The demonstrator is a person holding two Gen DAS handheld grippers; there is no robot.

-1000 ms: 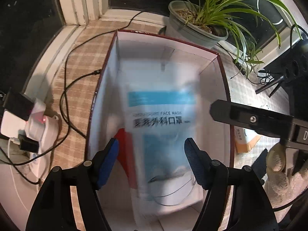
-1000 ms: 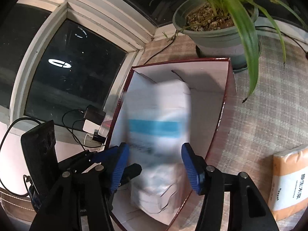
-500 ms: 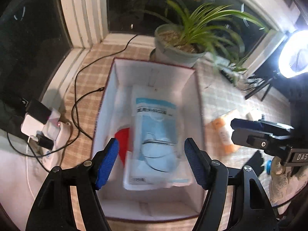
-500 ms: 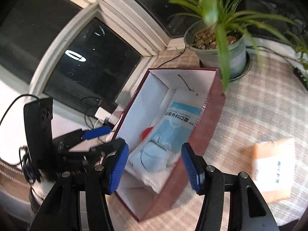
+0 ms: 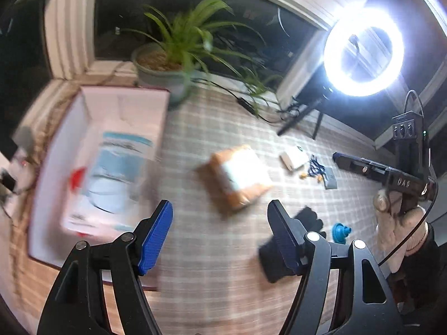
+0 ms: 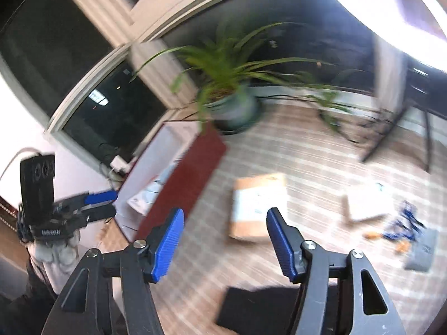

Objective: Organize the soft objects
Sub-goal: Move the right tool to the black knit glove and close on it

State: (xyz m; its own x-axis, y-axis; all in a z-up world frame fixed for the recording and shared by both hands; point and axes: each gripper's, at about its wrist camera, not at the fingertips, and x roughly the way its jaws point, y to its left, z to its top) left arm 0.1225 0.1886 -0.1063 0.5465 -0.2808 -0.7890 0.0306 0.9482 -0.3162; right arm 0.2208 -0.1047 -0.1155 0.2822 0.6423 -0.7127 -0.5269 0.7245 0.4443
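step: mask pack point(image 5: 111, 173) in box point(image 5: 123, 106); both hands heading to orange pack point(image 5: 240, 176)
jaws: left gripper point(image 5: 220, 234) spread, empty; right gripper point(image 6: 225, 244) just widened, empty
next: prob. straddle orange pack, pinch, carry to box

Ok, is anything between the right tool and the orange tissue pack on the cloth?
Nothing visible. The right tool is open and empty, and the orange pack lies flat on the checked cloth beyond its tips. The box sits off to the left, the black glove below the tool.
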